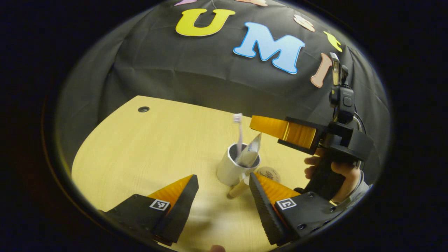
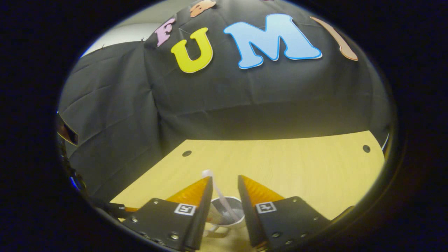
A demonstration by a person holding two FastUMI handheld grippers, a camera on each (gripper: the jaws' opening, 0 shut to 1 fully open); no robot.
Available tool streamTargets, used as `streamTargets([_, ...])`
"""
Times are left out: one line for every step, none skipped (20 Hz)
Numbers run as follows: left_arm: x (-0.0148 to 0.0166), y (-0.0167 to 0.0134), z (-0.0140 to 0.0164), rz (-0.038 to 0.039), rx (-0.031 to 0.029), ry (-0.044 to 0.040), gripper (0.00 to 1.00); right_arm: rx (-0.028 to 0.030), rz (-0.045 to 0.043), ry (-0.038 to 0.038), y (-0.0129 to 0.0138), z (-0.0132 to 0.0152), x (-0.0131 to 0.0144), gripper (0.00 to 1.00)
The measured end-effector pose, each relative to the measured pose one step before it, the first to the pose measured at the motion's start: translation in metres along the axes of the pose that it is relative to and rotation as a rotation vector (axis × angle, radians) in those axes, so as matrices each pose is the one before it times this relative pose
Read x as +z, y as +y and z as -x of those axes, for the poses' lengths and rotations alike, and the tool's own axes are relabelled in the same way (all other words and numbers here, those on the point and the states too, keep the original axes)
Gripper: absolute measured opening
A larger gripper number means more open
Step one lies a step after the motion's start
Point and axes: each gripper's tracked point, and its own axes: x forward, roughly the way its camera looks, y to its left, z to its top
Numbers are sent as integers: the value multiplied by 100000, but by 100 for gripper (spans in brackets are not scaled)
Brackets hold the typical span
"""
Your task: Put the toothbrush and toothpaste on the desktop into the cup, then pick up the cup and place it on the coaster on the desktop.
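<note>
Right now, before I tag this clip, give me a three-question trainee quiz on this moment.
1. True or false: the toothbrush stands in the cup.
2. What leans beside it in the cup: A comb, B toothpaste, C spoon?
3. Which gripper hangs above the cup with the brush between its fingers, untouched?

Key: 1 true. 2 B. 3 the right gripper; the left gripper is open near the cup, coaster behind.
</note>
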Motion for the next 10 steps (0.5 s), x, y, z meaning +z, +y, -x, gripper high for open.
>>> streamTargets([-143, -140, 24, 88, -240, 172, 93, -1350, 348, -52, -347, 224, 53, 53])
streamTargets([-86, -161, -14, 76, -226, 247, 97, -502, -178, -291, -213, 116, 81, 67])
streamTargets([-29, -143, -12, -64, -160, 228, 95, -874, -438, -148, -228, 223, -12, 74])
streamTargets([-83, -119, -9, -155, -58, 322, 95, -460, -482, -485, -238, 326, 251, 81])
streamTargets([-80, -92, -26, -144, -68, 283, 95, -341, -308, -614, -79, 372, 158, 82])
streamTargets([-43, -164, -18, -70, -153, 281, 93, -709, 198, -694, -293, 318, 285, 81])
streamTargets([-67, -252, -92, 17, -117, 253, 95, -15, 341, -397, -70, 351, 169, 83])
streamTargets([-109, -158, -14, 16, -19, 425, 95, -879, 839, -760, -259, 406, 337, 90])
streamTargets([-107, -175, -125, 2, -133, 273, 95, -690, 889, -877, -200, 366, 329, 90])
streamTargets([-26, -224, -82, -40, -144, 342, 94, -602, 479, -798, -194, 487, 376, 90])
